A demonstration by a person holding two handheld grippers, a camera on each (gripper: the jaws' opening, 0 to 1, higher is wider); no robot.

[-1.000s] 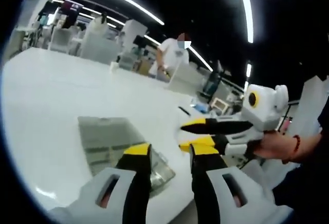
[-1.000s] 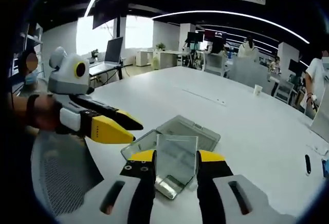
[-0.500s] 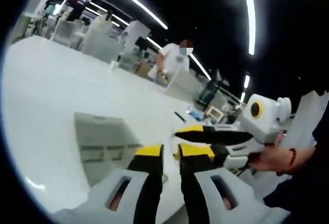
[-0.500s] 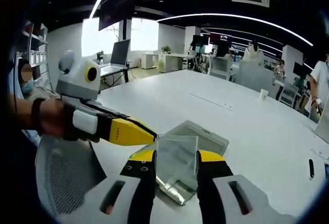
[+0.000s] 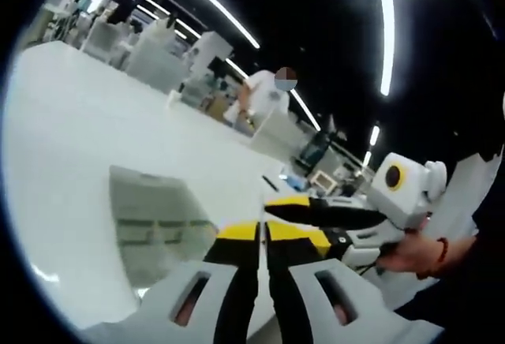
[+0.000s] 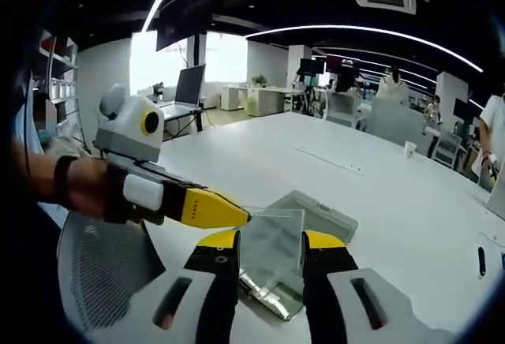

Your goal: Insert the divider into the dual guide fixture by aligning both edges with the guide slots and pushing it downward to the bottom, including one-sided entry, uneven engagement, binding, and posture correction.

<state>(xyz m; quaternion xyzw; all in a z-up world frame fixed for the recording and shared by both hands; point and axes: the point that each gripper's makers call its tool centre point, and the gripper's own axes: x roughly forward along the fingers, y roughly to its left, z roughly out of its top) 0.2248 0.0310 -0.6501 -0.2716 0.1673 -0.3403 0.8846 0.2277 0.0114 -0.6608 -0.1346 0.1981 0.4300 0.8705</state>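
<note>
Two claws work at the near counter edge. In the right gripper view the right claw [image 6: 270,241], at the bottom centre, has its jaws partly apart with the clear divider [image 6: 271,243] standing upright between them, its side edges at the yellow pads; it appears gripped, though the clear edges make contact hard to confirm. The left claw [image 6: 237,218] comes in from the left, its yellow tips drawn together to a point at the divider's upper left corner; whether they pinch that corner or just touch it I cannot tell. In the left gripper view its own jaws sit at the bottom centre, nearly touching.

Just behind and below the divider lies the clear fixture [image 6: 319,208], a flat tray on the white counter [image 6: 260,143]; in the left gripper view it shows at centre left [image 5: 154,222].

To do this step well, I judge the divider should be kept square to the fixture so both lower corners meet their slots together. The left claw should steady the top corner only, then both press down evenly; if one side binds, ease up and level it rather than force it.

Further back stand desks and people, upper right.
</note>
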